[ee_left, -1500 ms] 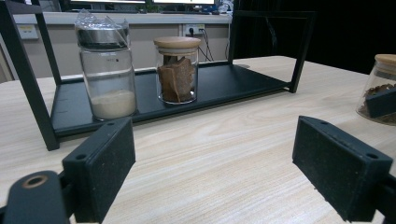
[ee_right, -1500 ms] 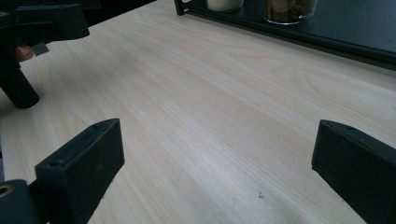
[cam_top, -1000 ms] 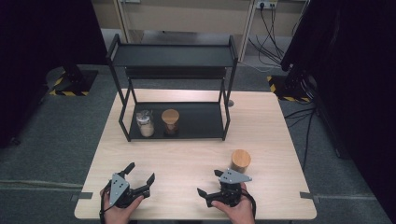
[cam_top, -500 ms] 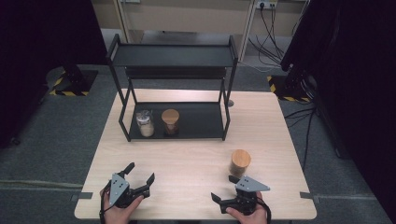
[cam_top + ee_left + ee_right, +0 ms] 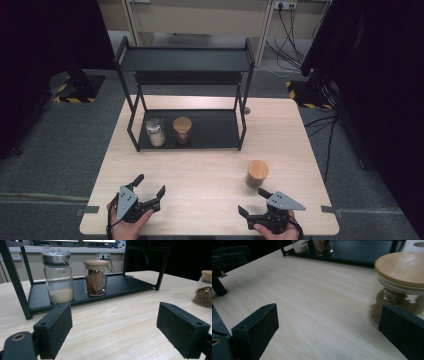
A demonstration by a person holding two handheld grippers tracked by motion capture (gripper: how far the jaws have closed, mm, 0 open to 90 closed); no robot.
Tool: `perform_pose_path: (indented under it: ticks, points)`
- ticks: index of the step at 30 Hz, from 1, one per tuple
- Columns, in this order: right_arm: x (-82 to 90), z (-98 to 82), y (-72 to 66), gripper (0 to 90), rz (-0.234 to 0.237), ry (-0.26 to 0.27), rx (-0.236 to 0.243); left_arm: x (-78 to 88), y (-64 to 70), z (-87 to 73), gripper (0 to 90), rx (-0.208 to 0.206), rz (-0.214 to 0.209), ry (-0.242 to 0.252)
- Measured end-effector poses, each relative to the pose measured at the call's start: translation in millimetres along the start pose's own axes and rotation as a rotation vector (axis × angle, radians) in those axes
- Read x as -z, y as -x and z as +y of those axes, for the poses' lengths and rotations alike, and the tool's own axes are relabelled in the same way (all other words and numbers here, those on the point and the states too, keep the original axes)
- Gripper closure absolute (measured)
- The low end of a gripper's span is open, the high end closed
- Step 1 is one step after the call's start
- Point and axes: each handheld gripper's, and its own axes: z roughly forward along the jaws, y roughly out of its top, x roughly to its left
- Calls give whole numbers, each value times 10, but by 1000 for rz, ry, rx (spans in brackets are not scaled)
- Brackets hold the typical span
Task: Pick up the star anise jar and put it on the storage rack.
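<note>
High view: left gripper (image 5: 148, 190) rests low at the near-left edge of the tabletop (image 5: 210, 170), jaws spread, nothing between them; it sits well apart from the work, prob. parked so the other hand has room; right gripper (image 5: 253, 202) is at the near-right edge, jaws also released and empty, angled toward the left, w/ the wood-lidded jar (image 5: 257, 173) just beyond it, standing upright on bare tabletop and touched by nothing; the black rack (image 5: 185, 75) stands at the far middle, its lower shelf holding a jar of pale powder (image 5: 155, 132) and a second wood-lidded jar (image 5: 182, 130) side by side at the left, room free to their right; judging by that, the loose jar is likely meant for the rack, hence the right gripper waiting close by.

Left gripper view: jaws wide apart, pads bare; straight ahead the powder jar (image 5: 58, 277) and its neighbour (image 5: 96, 277) stand upright on the shelf, near each other but apart; the loose jar (image 5: 204, 288) shows at far right.

Right gripper view: jaws open wide; the loose jar (image 5: 398, 287) sits just beside the right-hand jaw, not between the two; I judge the gripper must swing toward it before closing.
</note>
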Motion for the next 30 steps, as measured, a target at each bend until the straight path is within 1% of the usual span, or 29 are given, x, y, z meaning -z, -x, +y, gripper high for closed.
perform_pose_path:
  ticks: [5,9,11,15,20,30]
  points:
    - [117,-20,72,31,-54,13,-10,-2,8,0,127,-5,3,0]
    - [172,-25,114,31,-89,18,-10,0,9,0,127,-6,6,0]
    - [200,-21,147,31,-114,29,-15,0,10,0,127,-7,6,0]
    - [225,-22,199,31,-149,36,-21,1,9,0,127,-6,7,1]
    - [215,-31,243,31,-169,39,-27,1,8,-1,127,-5,6,2]
    - [134,33,299,31,-193,45,-12,3,9,-2,127,-6,5,4]
